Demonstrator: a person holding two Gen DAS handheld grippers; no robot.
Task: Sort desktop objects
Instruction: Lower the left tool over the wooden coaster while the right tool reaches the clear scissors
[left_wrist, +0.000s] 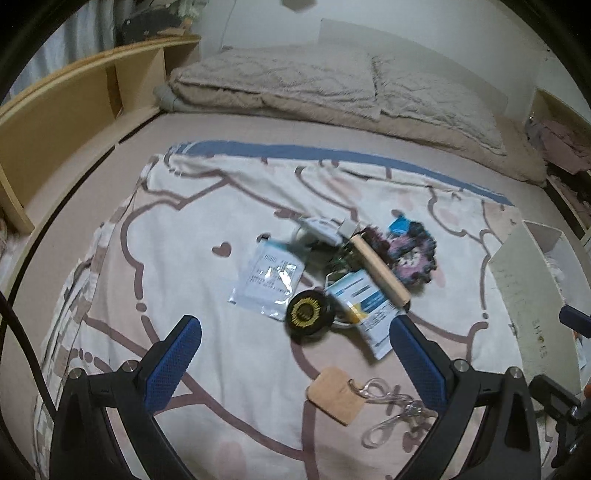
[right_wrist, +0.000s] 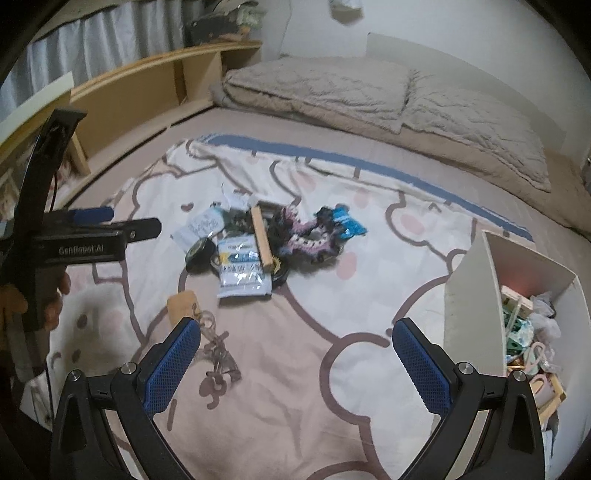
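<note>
On fleecy blanket (left_wrist: 207, 354), round black tin (left_wrist: 309, 313)

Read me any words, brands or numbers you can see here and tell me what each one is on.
"GenRobot.AI", white print on the black body of the left claw, slightly blurred.
"SH" and "ES", faint letters with a blurred gap between them, on the white box.
Print on the clear packet and blue-and-white packet: too blurred to read.

A bed (left_wrist: 229, 129) carried a cartoon-print blanket (left_wrist: 184, 280) — on it lay a clutter pile (left_wrist: 343, 273), a tan tag with keyring (left_wrist: 338, 395) nearer, and a white box (right_wrist: 476, 295) — folded beige quilts (left_wrist: 332, 81) beyond.
</note>
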